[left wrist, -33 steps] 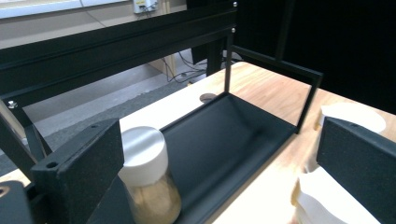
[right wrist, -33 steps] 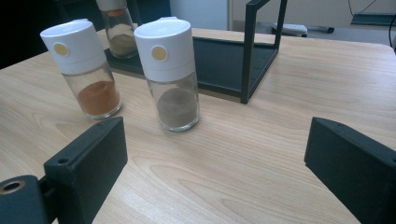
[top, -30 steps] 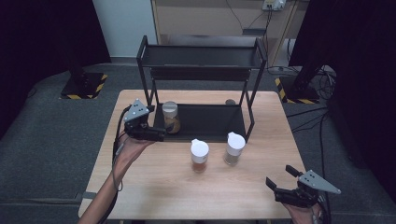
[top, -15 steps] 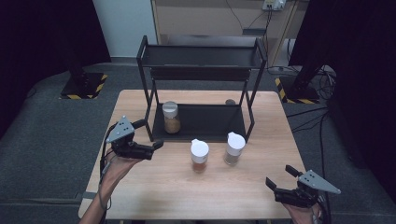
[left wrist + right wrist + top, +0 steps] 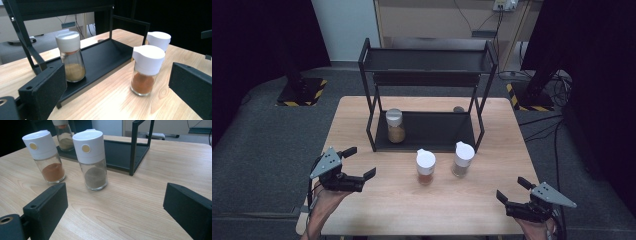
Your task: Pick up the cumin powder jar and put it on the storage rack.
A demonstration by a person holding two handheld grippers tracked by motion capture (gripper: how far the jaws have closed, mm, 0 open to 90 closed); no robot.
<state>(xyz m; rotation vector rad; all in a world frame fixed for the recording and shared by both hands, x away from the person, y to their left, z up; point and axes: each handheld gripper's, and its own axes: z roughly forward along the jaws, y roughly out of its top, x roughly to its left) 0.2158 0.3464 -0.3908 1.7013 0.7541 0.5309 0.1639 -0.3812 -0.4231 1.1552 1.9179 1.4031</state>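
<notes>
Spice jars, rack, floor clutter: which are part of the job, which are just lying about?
In the job:
- jar on the rack's lower shelf
- orange-spice jar
- grey-spice jar
- black rack
- left gripper, right gripper, both open

Lying about:
- striped stand bases
- floor cables

White-capped jars (image 5: 425,167), black rack (image 5: 427,60)

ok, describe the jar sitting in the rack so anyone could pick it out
Find the black two-tier rack at the table's far side. On its bottom shelf, left end, stands the jar. It holds yellowish-tan powder; the two other jars stand outside on bare wood.
</notes>
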